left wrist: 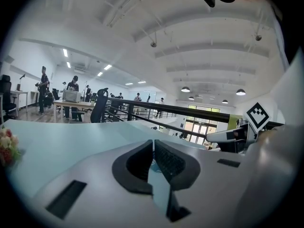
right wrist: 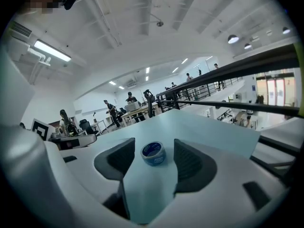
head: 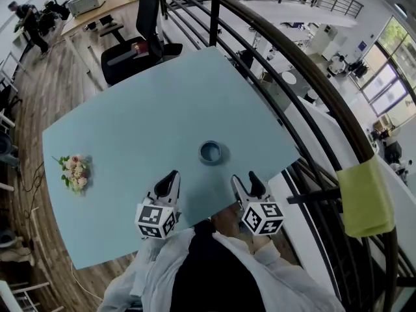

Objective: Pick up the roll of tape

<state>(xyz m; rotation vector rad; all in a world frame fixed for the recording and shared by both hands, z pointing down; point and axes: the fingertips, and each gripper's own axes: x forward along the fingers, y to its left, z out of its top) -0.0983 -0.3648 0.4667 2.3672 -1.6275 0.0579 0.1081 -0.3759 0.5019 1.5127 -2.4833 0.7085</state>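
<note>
A blue roll of tape [head: 210, 153] lies flat on the pale blue table [head: 143, 122], near its front right part. In the right gripper view the roll of tape [right wrist: 153, 153] sits ahead, framed by the gap of the jaws. My right gripper [head: 244, 182] is open, a short way short of the roll and a little to its right. My left gripper [head: 171, 182] hovers at the roll's near left with its jaws closed together and nothing in them. In the left gripper view my left gripper [left wrist: 153, 148] shows only a thin slit between its pads.
A small bunch of flowers [head: 75, 171] lies near the table's left edge. A black railing [head: 286, 77] runs along the table's right side, with a yellow cloth [head: 366, 197] draped on it. An office chair [head: 133, 49] stands at the far end.
</note>
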